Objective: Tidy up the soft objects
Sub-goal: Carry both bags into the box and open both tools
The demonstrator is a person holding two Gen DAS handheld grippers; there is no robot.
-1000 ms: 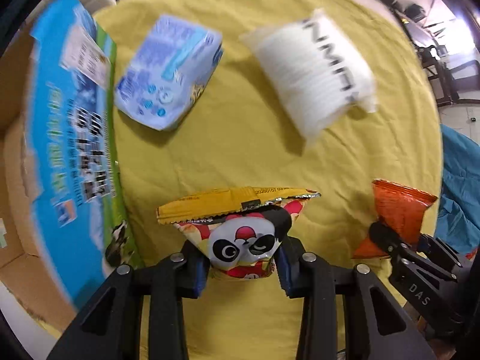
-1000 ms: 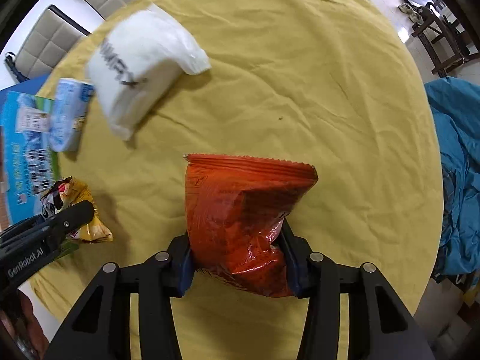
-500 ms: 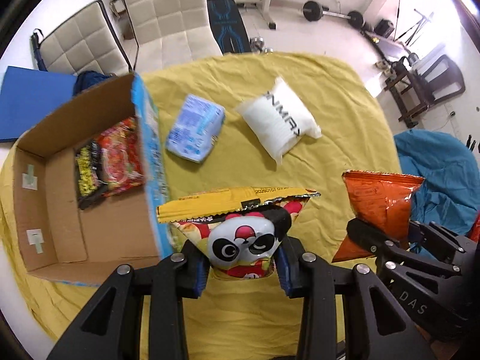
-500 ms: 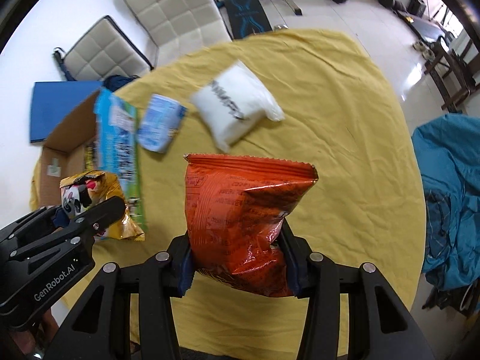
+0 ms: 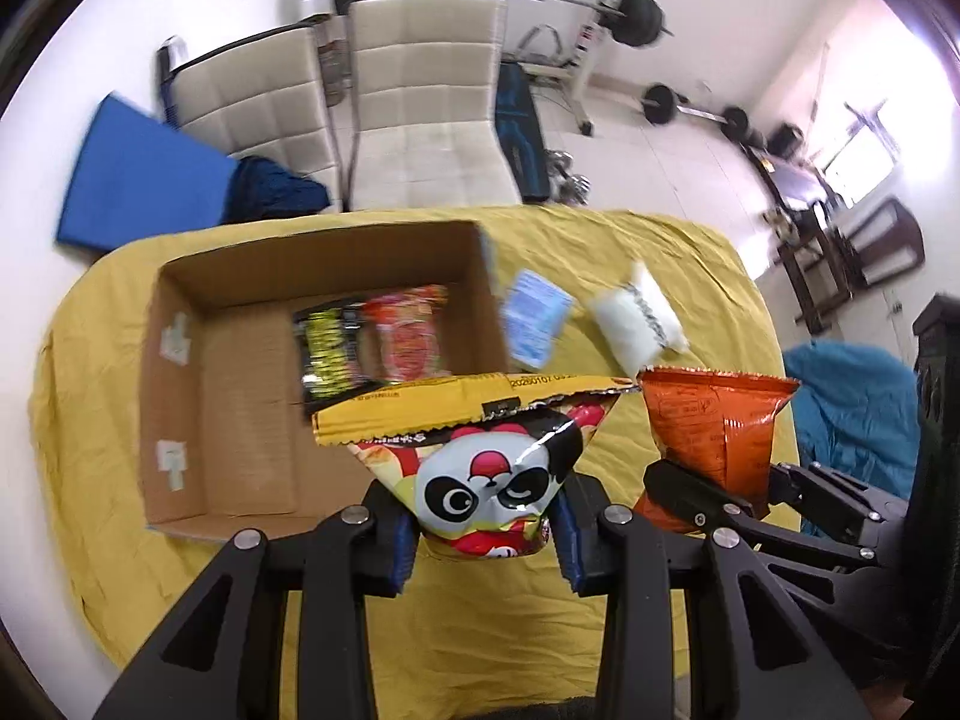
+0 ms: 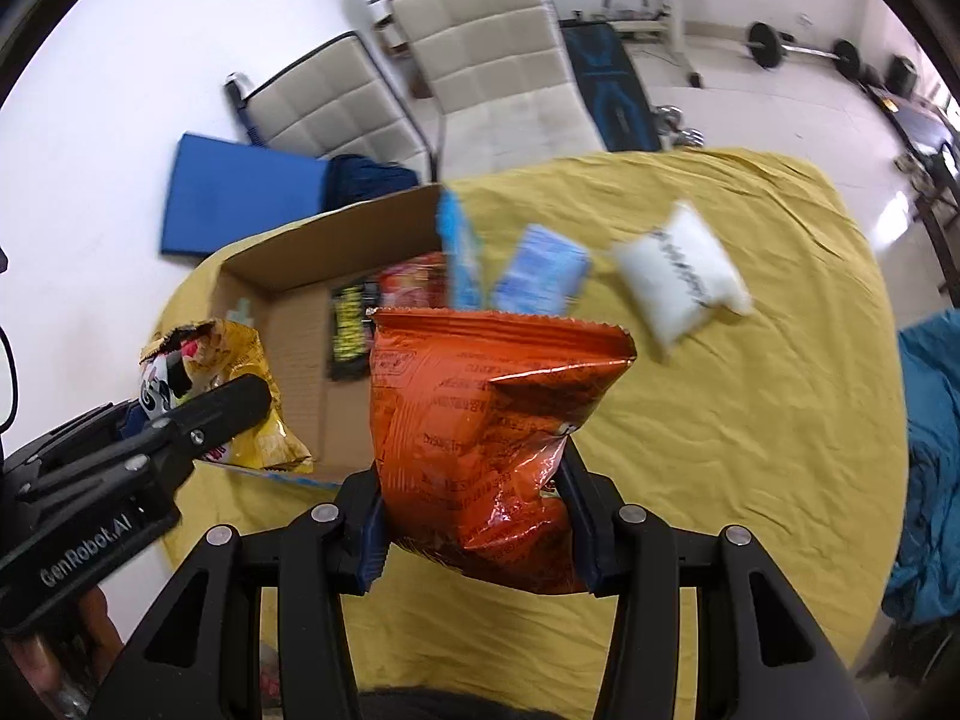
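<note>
My left gripper is shut on a yellow panda snack bag, held high above the yellow-covered table. Beside it on the right, my right gripper is shut on an orange chip bag; that bag also shows in the left wrist view. An open cardboard box sits on the table's left part with a red packet and a black-yellow packet inside. A light-blue tissue pack and a white pouch lie on the cloth right of the box.
Two cream padded chairs stand behind the table, with a blue mat on the floor at left. A barbell rack and weights fill the back. A teal cloth heap lies at the right.
Both grippers have risen well above the table with their bags and tilted up. The whole box, the chairs and the room behind have come into view.
</note>
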